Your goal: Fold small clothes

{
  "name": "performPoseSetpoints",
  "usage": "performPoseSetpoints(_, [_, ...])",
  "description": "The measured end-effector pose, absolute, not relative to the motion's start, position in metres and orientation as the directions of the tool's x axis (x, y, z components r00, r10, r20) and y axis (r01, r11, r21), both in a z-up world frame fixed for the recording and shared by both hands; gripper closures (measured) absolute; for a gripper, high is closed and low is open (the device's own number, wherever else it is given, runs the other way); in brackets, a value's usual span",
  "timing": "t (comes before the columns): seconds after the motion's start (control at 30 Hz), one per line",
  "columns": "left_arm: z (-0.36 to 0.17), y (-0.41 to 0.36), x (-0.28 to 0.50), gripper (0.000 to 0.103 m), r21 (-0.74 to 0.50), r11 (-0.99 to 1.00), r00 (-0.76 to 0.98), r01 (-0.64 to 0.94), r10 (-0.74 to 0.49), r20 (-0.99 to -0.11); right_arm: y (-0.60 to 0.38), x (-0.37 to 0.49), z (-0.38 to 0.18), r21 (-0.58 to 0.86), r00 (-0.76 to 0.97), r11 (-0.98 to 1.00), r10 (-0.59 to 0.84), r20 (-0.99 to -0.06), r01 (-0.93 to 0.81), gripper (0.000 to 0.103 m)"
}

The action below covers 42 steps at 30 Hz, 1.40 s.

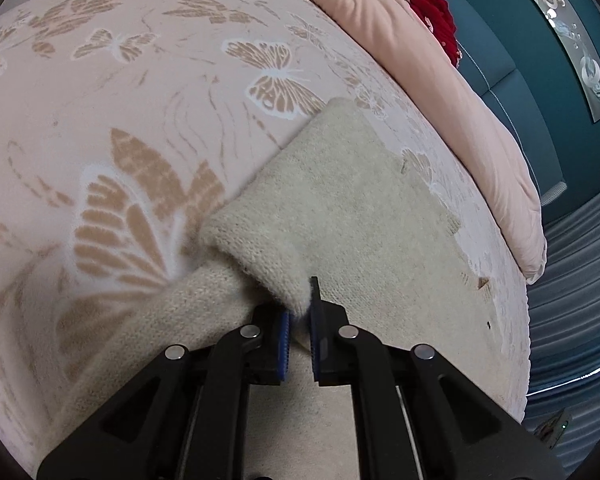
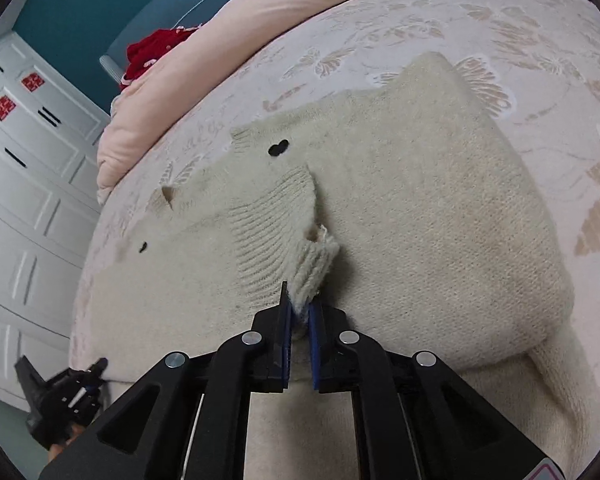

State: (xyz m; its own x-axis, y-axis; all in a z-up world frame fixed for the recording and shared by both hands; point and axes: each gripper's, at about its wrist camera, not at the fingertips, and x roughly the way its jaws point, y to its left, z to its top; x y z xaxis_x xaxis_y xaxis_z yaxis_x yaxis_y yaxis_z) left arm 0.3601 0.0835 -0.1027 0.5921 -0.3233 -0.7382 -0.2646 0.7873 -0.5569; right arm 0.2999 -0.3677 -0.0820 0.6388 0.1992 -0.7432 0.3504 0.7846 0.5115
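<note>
Left wrist: both tongs [image 1: 300, 312] [image 2: 302, 314] pinch folds of the fuzzy cream knit sweater [image 2: 420, 200].

My left gripper [image 1: 298, 316] is a matte black plastic frame: two angled arms on each side spread out from the jaws, each capped with a round silver pin head, four in all. The inner faces of the fingers carry blue ribbed pads [image 1: 284, 344]. Thin pale rods run back between the arms at the near edge. My right gripper [image 2: 300, 316] has the same build, with black arms, four silver pins and blue pads [image 2: 315, 344]. At its near right corner I see a small red-and-white marking [image 2: 546, 474], too cropped to read.
</note>
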Motion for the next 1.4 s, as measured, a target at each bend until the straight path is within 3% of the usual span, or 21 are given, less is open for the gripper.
performPoseSetpoints(0.1, [-0.095,0.091,0.351,0.092,-0.542,0.804,0.588,-0.247,-0.32,-0.743,-0.365,0.282,-0.063,0.406,0.62,0.806,0.064,-0.782,0.43,0.08])
performPoseSetpoints(0.17, [-0.086,0.097,0.34,0.092,-0.485,0.846,0.594,-0.221,-0.278,-0.755,-0.359,0.263,-0.042,0.304,0.643,0.834,-0.077,-0.762,0.46,0.079])
performPoseSetpoints(0.2, [-0.082,0.101,0.334,0.093,-0.463,0.861,0.604,-0.211,-0.258,-0.754,-0.352,0.257,-0.033,0.308,0.677,0.849,-0.077,-0.732,0.429,0.079])
performPoseSetpoints(0.33, [-0.08,0.112,0.328,0.092,-0.386,0.897,0.627,-0.217,-0.175,-0.759,-0.271,0.301,-0.012,0.333,0.668,0.936,0.175,-0.724,0.115,0.099])
performPoseSetpoints(0.4, [-0.09,0.118,0.334,0.092,-0.406,0.879,0.611,-0.249,-0.182,-0.771,-0.209,0.339,-0.012,0.333,0.613,0.941,0.294,-0.733,-0.054,0.103])
performPoseSetpoints(0.5, [-0.1,0.123,0.338,0.086,-0.402,0.877,0.624,-0.262,-0.164,-0.764,-0.133,0.398,-0.032,0.341,0.518,0.926,0.374,-0.769,-0.162,0.103])
performPoseSetpoints(0.7, [-0.116,0.136,0.323,0.085,-0.507,0.835,0.718,-0.217,-0.215,-0.662,-0.009,0.476,-0.099,0.303,0.32,0.916,0.379,-0.868,-0.264,0.102])
performPoseSetpoints(0.83, [-0.117,0.139,0.321,0.085,-0.544,0.812,0.736,-0.21,-0.235,-0.635,0.032,0.476,-0.103,0.133,0.412,0.935,0.269,-0.871,-0.329,0.097])
performPoseSetpoints(0.97, [-0.088,0.129,0.312,0.076,-0.506,0.843,0.772,-0.185,-0.194,-0.606,0.004,0.478,-0.087,0.281,0.381,0.905,0.394,-0.836,-0.319,0.098])
performPoseSetpoints(1.1, [-0.062,0.11,0.311,0.066,-0.502,0.861,0.783,-0.086,-0.254,-0.568,-0.083,0.434,-0.039,0.412,0.522,0.878,0.477,-0.707,-0.244,0.098])
performPoseSetpoints(1.17, [-0.063,0.094,0.32,0.066,-0.41,0.909,0.766,-0.078,-0.209,-0.608,-0.149,0.408,-0.035,0.437,0.583,0.891,0.423,-0.693,-0.127,0.098])
performPoseSetpoints(1.27, [-0.095,0.086,0.342,0.066,-0.306,0.942,0.658,-0.141,-0.142,-0.739,-0.253,0.373,-0.062,0.297,0.584,0.945,0.166,-0.795,0.136,0.098])
performPoseSetpoints(1.3, [-0.101,0.088,0.343,0.064,-0.312,0.939,0.669,-0.143,-0.141,-0.73,-0.29,0.36,-0.076,0.235,0.553,0.945,0.072,-0.83,0.229,0.103])
performPoseSetpoints(1.37, [-0.1,0.091,0.343,0.064,-0.328,0.933,0.671,-0.148,-0.149,-0.726,-0.35,0.321,-0.08,0.397,0.606,0.875,0.161,-0.779,0.278,0.103])
performPoseSetpoints(1.4, [-0.097,0.09,0.342,0.064,-0.313,0.938,0.665,-0.152,-0.137,-0.734,-0.367,0.299,-0.07,0.379,0.613,0.858,0.099,-0.784,0.347,0.103])
